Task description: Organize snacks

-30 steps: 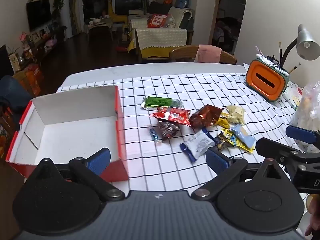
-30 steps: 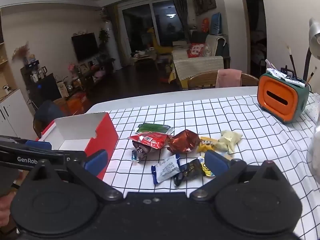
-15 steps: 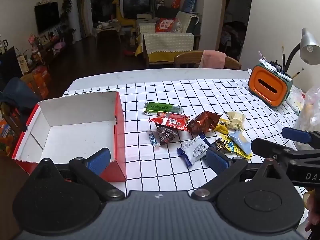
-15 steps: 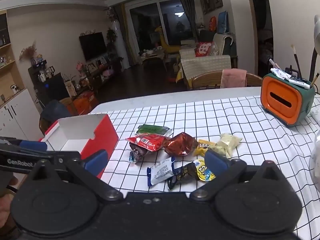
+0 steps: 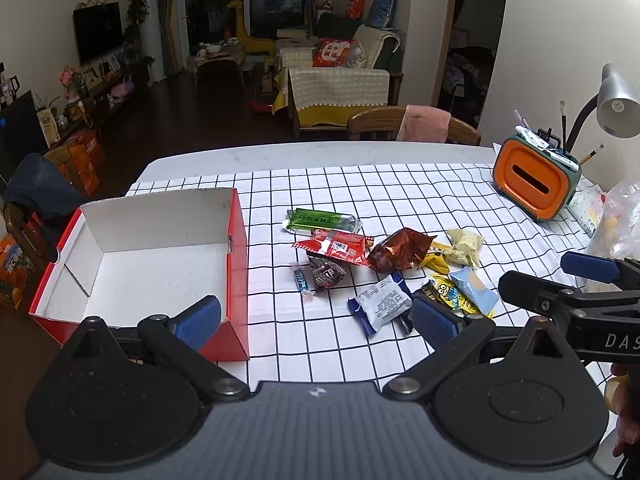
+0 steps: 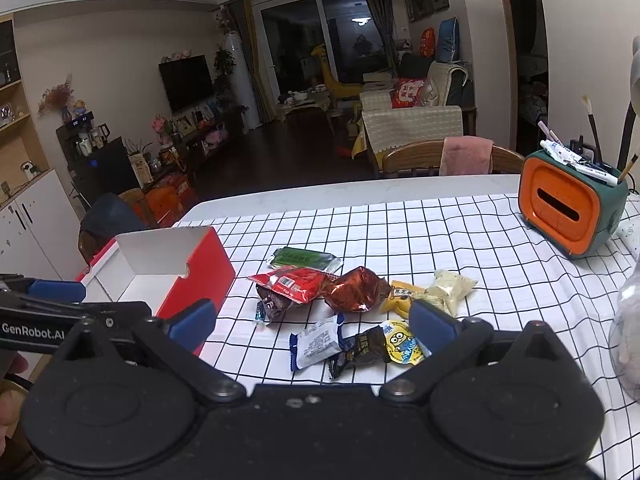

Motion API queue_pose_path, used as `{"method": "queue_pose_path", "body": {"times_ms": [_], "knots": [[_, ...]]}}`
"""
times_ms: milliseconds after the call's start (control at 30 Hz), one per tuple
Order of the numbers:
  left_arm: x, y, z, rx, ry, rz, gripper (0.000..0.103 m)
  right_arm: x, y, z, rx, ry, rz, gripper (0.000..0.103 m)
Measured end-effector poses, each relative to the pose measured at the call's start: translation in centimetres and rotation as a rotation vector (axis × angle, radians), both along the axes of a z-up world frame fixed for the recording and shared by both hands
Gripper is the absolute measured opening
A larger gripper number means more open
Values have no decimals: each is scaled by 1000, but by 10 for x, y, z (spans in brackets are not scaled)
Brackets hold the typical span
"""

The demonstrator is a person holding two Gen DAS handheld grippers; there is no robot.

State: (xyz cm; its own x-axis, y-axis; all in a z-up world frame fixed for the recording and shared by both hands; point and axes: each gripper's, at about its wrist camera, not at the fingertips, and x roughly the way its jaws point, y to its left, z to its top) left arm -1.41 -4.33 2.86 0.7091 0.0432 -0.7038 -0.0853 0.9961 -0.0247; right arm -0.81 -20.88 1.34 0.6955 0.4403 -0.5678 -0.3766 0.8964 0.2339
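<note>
Both the left claw (image 5: 316, 318) and right claw (image 6: 312, 322) hang spread and empty. The snacks (image 5: 384, 264) lie heaped at the red box's (image 5: 236, 264) 3 o'clock on the worktop (image 5: 360, 184). Overlapping slick wrappers risk a pinch catching two or slipping.

A home: behind the white dining table (image 5: 320, 156) are a cream covered sofa (image 5: 336, 84) and a black wall television (image 5: 98, 30).

The right tongs (image 5: 576, 276) ran off the left wrist view's right edge. A blue pad hid part of the cartoon-face packet (image 6: 402, 344). Wrapper print was too small to read. A clear bag (image 5: 618, 224) was cropped.
</note>
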Motion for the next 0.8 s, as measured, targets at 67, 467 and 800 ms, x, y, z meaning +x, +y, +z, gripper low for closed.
{"method": "queue_pose_path", "body": {"times_ms": [67, 467, 800], "knots": [[-1, 0, 2, -1, -2, 2, 102, -1, 0, 3, -4, 0, 2, 103], [-6, 2, 8, 0, -22, 12, 102, -2, 3, 9, -10, -4, 23, 103], [-11, -1, 9, 10, -26, 16, 102, -3, -2, 7, 13, 8, 40, 103]]}}
